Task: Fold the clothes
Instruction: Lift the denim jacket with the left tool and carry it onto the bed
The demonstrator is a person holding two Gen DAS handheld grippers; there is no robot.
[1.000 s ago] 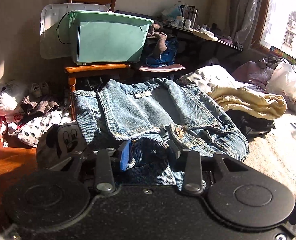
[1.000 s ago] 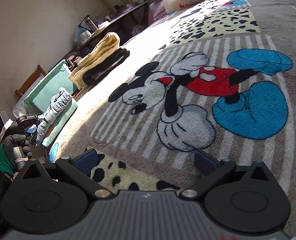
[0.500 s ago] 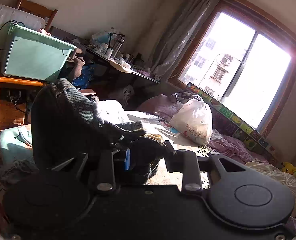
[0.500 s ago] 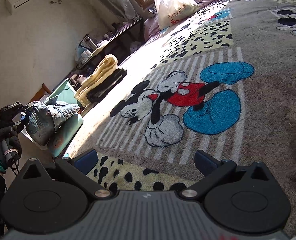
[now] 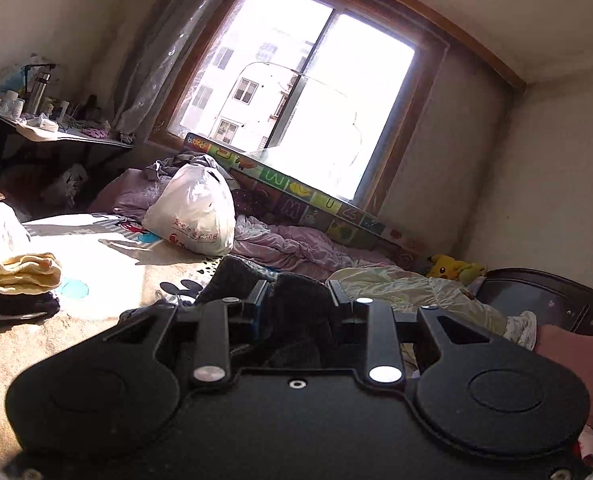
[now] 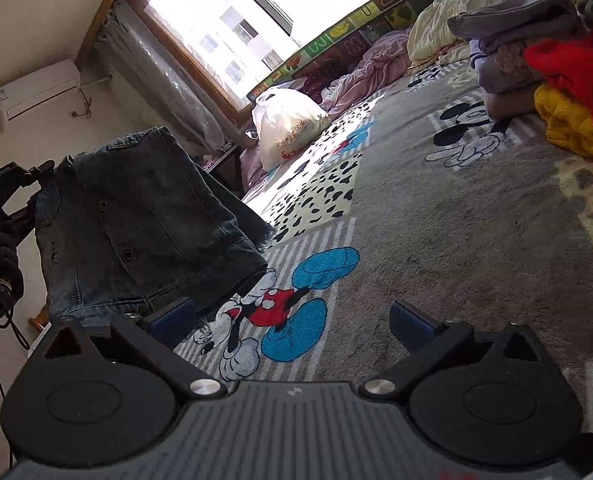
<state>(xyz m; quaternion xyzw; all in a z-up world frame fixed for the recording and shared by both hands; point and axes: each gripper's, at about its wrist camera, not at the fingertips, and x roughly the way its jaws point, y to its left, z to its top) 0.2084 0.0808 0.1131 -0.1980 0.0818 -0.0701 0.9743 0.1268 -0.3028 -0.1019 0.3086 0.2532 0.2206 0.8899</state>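
Left wrist view: denim garment (image 5: 296, 316) sits bunched and dark between the pads of the left claw (image 5: 298, 300), which is clamped on a thick wad of it; the cloth is backlit and its shape is hard to read here.
Landmark: the white plastic bag (image 5: 192, 212) on the bed; the held wad hangs in front of and below that bag, above the cartoon blanket (image 5: 96, 252).
Other clothes: a folded yellow and black stack (image 5: 16, 280) lies well to the left of the bag.

Right wrist view: denim garment (image 6: 136, 224) hangs in the air from the left claw (image 6: 20, 184), left of and nearer than the white plastic bag (image 6: 288, 128); its lower hem droops toward the cartoon blanket (image 6: 436, 240) but does not seem to rest on it.
Right claw (image 6: 292, 320): jaws spread wide, nothing between them, hovering over the blanket just beside the hanging hem.
Unfolded heap: red, yellow and grey clothes (image 6: 556, 80) lie far to the right of the bag.

Handling, as a judgement: denim looks heavy for cloth, fairly stiff, not slippery and not fragile; it should keep a crease but drag down on a single grip.
Where to hold: probably the free lower corner or hem nearest the right claw, away from the metal buttons (image 6: 128, 255), so that two grips can stretch it flat on the bed.
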